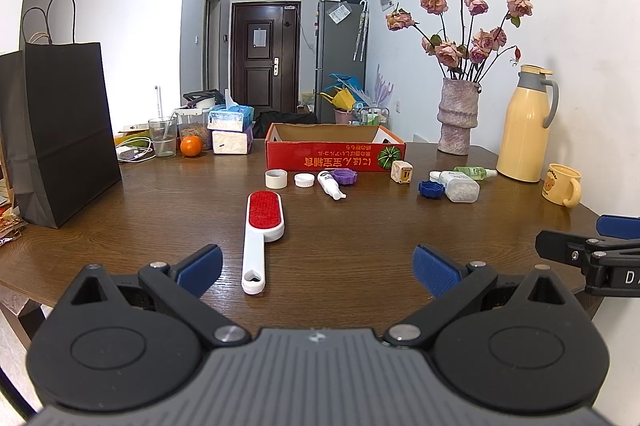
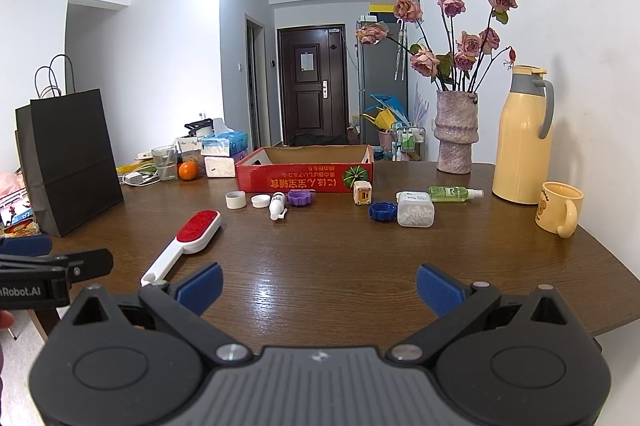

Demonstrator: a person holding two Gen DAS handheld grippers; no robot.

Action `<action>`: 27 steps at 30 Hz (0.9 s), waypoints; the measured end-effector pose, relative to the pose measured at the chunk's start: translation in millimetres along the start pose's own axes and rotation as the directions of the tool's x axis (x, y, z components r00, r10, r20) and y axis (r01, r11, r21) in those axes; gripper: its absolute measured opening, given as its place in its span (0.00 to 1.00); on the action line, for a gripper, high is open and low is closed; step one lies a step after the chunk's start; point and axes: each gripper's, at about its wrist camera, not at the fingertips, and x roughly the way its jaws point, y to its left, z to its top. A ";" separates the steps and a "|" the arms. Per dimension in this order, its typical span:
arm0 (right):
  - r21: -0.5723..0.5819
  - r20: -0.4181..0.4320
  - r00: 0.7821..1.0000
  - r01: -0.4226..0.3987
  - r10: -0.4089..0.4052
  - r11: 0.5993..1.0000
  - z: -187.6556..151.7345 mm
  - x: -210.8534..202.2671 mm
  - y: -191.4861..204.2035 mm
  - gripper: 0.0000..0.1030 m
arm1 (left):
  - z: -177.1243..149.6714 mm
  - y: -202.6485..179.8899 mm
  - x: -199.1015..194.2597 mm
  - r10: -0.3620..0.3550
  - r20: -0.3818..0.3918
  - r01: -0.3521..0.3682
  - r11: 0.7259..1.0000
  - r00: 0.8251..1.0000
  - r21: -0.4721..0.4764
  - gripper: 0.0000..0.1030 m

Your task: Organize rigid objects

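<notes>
Left tongs (image 1: 317,268): apart, empty, near edge
Right tongs (image 2: 319,288): apart, empty
Lint brush (image 1: 262,226): on surface (image 1: 360,218), before left tongs

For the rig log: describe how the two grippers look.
Both match. The left gripper and right gripper each have a ribbed grey body, black arms on round black hubs with silver pins, and ribbed blue pads on the fingers. Seen from the side, the right one bears a white "D", the left one white "Robot.AI". No cables show.
</notes>
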 end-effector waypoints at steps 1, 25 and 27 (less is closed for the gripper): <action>0.000 0.000 1.000 0.000 0.000 1.000 0.0 0.0 -0.1 1.00 | 0.2 0.2 0.3 0.000 0.000 0.000 1.000 1.000 0.000 1.00; -0.003 -0.003 1.000 0.005 -0.005 1.000 4.3 9.9 -2.1 1.00 | 2.2 3.3 15.5 0.011 -0.028 -0.011 1.000 1.000 -0.006 1.00; -0.004 -0.006 1.000 0.006 -0.006 1.000 5.0 14.0 -2.0 1.00 | 3.0 4.6 19.7 0.011 -0.032 -0.012 1.000 0.999 -0.009 1.00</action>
